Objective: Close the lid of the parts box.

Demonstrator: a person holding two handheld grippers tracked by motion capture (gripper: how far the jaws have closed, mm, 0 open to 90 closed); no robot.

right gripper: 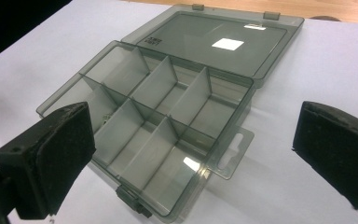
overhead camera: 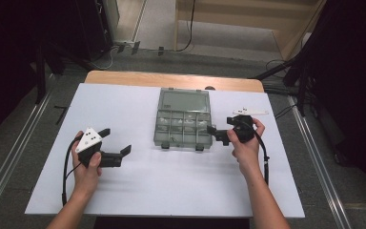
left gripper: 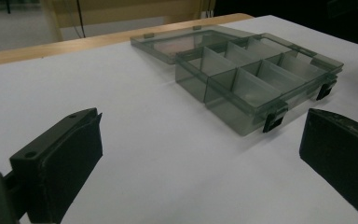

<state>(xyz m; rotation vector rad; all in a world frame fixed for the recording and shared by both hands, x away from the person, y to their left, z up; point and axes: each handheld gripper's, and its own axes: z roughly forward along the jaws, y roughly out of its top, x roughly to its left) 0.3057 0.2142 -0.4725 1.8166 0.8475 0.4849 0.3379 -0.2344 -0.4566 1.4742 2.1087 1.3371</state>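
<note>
Grippers flank an open compartment box [overhead camera: 183, 125] on the white table [overhead camera: 162, 181]. Left gripper [overhead camera: 116, 140], jaws wide apart and empty, is held well left of it; right gripper [overhead camera: 218, 132], equally agape, nearly touches its right edge. Lid [overhead camera: 183, 100] lies flat behind.

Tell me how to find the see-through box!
Look at the white table, near its far middle. The smoky grey plastic box lies there with its lid flipped open flat behind it; it alone has little divided compartments inside.
</note>
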